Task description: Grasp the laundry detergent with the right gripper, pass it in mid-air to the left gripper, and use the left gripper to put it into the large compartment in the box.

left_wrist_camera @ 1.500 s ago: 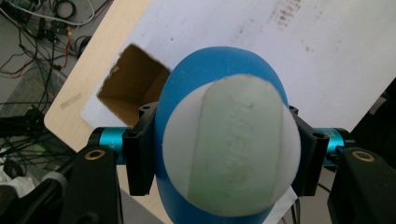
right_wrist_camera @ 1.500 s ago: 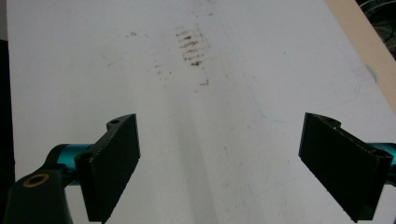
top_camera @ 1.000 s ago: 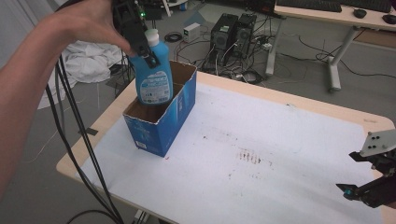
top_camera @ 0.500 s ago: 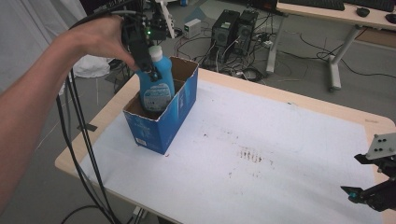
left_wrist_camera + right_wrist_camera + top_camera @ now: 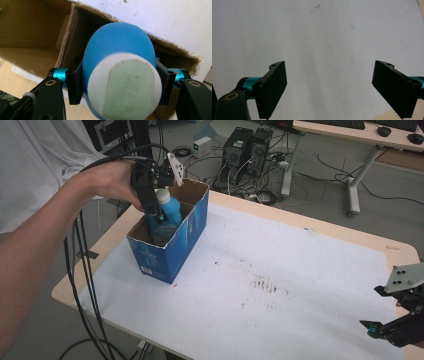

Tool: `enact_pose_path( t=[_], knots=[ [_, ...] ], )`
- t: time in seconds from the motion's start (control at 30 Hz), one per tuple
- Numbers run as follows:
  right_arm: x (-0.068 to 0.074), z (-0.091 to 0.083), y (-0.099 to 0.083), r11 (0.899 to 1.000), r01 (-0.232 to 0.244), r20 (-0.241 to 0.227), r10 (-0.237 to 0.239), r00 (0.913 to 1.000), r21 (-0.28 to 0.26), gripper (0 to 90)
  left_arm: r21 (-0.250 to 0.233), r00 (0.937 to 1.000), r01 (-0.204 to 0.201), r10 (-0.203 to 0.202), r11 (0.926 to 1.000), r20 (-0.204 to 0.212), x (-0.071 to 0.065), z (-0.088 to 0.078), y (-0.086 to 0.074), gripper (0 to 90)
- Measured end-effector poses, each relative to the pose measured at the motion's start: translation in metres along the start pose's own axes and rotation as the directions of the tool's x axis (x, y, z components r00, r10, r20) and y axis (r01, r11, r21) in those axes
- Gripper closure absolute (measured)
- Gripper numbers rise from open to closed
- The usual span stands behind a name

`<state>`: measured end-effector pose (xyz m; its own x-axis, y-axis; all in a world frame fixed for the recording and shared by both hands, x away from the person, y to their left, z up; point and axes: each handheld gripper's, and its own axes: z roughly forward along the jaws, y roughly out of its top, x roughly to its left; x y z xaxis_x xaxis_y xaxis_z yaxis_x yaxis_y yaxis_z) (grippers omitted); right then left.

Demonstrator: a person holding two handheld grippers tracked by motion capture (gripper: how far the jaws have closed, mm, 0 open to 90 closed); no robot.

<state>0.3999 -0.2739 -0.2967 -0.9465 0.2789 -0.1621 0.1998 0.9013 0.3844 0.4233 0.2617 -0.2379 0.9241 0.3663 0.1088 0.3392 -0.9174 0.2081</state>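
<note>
- The blue plastic bottle with a white flip cap [image 5: 167, 207] stands upright, sunk into the open blue-printed cardboard box [image 5: 176, 245], with its shoulders and cap level with the box rim.
- The left gripper [image 5: 152, 210], held in the person's left hand [image 5: 107, 182], is clenched on that bottle: in the left gripper view both black jaws press the bottle's sides just under the cap [image 5: 125, 87], one at 9 o'clock and one at 3 o'clock of the bottle [image 5: 117, 45].
- The brown inner walls of the box [image 5: 37, 27] surround the bottle in the left gripper view.
- The box sits at about 10 o'clock on the white sheet covering the light wooden table [image 5: 320, 265], near the table's left edge.
- A patch of dark smudges [image 5: 265, 285] marks the sheet near its centre.
- The right gripper [image 5: 395, 327] hangs at 4 o'clock over the table's near right corner, well apart from the box.
- Its jaws are spread wide and released, with only the white sheet [image 5: 324, 45] between them in the right gripper view.
- Black cables [image 5: 85, 270] trail down from the left gripper past the table's left edge.
</note>
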Motion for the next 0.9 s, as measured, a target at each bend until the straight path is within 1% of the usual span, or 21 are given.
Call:
enact_pose_path(
  t=[0.13, 0.2, 0.27, 0.33, 0.43, 0.5, 0.57, 0.63, 0.73, 0.77, 0.83, 0.9],
  knots=[
    [0.001, 0.002, 0.001, 1.0, 0.001, 0.0, -0.001, 1.0, 0.001, 12.1, 0.021, 0.9984, -0.056, 0.056, 0.9982, 0.009, 0.0, 0.01, 0.001, 38.0],
    [0.001, 0.002, 0.002, 1.0, -0.001, 0.003, 0.001, 1.0, -0.003, 12.1, 0.026, 0.9979, -0.064, 0.064, 0.9976, 0.011, 0.0, 0.016, 0.001, 38.0],
    [0.001, 0.001, 0.002, 1.0, -0.001, 0.003, 0.001, 1.0, -0.007, 12.1, 0.04, 0.9968, -0.08, 0.079, 0.996, 0.014, 0.0, 0.02, 0.001, 37.9],
    [0.001, 0.001, 0.002, 1.0, -0.001, 0.005, 0.001, 1.0, -0.006, 12.0, 0.052, 0.9962, -0.086, 0.085, 0.9949, 0.017, 0.0, 0.025, 0.002, 37.9],
    [0.001, 0.001, 0.001, 1.0, 0.0, 0.007, 0.0, 1.0, -0.007, 12.1, 0.068, 0.9961, -0.087, 0.086, 0.9939, 0.023, 0.0, 0.03, 0.004, 37.9],
    [0.002, 0.002, 0.001, 1.0, -0.002, 0.008, 0.002, 1.0, -0.01, 12.1, 0.08, 0.9967, -0.079, 0.077, 0.9937, 0.027, 0.0, 0.035, 0.004, 37.8],
    [0.002, 0.002, 0.0, 1.0, -0.001, 0.008, 0.001, 1.0, -0.013, 12.1, 0.087, 0.9966, -0.079, 0.077, 0.9931, 0.029, 0.001, 0.037, 0.005, 37.9],
    [0.002, 0.003, -0.001, 1.0, -0.003, 0.006, 0.004, 1.0, -0.013, 12.1, 0.079, 0.9971, -0.073, 0.071, 0.9942, 0.029, 0.002, 0.039, 0.004, 37.9],
    [0.002, 0.003, -0.002, 1.0, -0.006, 0.008, 0.006, 1.0, -0.012, 12.1, 0.079, 0.9977, -0.063, 0.06, 0.9949, 0.031, 0.003, 0.039, 0.004, 37.8],
    [0.001, 0.004, -0.003, 1.0, -0.009, 0.007, 0.01, 0.9999, -0.011, 12.1, 0.076, 0.9975, -0.065, 0.063, 0.9949, 0.032, 0.003, 0.039, 0.004, 37.8],
    [0.001, 0.003, -0.003, 1.0, -0.011, 0.01, 0.011, 0.9999, -0.016, 12.1, 0.073, 0.9981, -0.054, 0.052, 0.9958, 0.034, 0.004, 0.04, 0.004, 37.8],
    [0.001, 0.003, -0.004, 1.0, -0.012, 0.011, 0.012, 0.9999, -0.019, 12.1, 0.077, 0.998, -0.057, 0.054, 0.9954, 0.032, 0.004, 0.04, 0.005, 37.8]
  ],
)
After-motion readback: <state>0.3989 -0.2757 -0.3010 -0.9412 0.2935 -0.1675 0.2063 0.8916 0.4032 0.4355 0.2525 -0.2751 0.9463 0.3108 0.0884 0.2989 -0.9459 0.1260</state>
